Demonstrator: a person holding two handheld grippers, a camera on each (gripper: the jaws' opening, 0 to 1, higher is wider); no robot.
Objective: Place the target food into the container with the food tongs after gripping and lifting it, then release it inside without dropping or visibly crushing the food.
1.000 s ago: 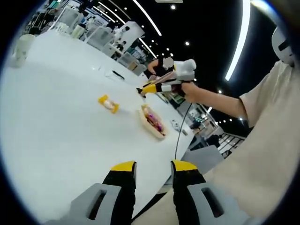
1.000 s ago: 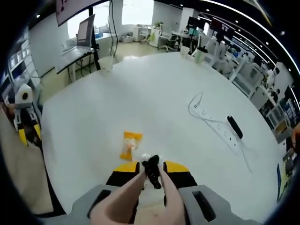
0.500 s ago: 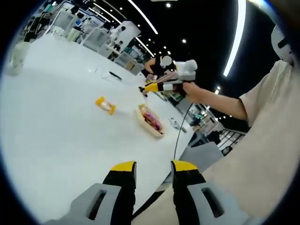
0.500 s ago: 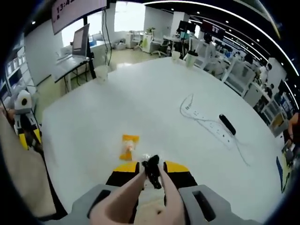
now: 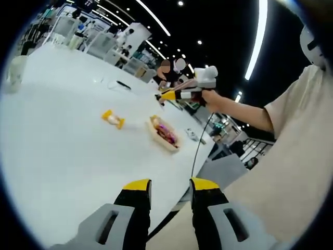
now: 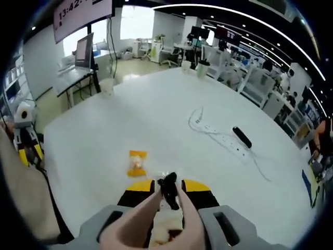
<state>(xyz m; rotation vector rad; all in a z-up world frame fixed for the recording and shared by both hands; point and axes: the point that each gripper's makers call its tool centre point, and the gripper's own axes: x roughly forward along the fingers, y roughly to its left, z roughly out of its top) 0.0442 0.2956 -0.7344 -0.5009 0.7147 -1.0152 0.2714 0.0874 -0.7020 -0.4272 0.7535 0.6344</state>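
Clamped the tongs (image 6: pixel 140 216) in the right tool (image 6: pixel 167 186), bottom centre, tips empty. Held the left tool (image 5: pixel 165 188) open, empty. Saw the packet (image 6: pixel 137 162) lying on the worktop (image 6: pixel 156 114), centre left, near the container (image 5: pixel 162 136). Best approached low, squeezed gently, lifted level.

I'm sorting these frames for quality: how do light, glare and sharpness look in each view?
Left gripper view: dark ceiling with bright strip lights, white table evenly lit, yellow packet small and soft. Right gripper view: windows blown out at top, table bright, tongs sharp, strong fisheye bending at edges.
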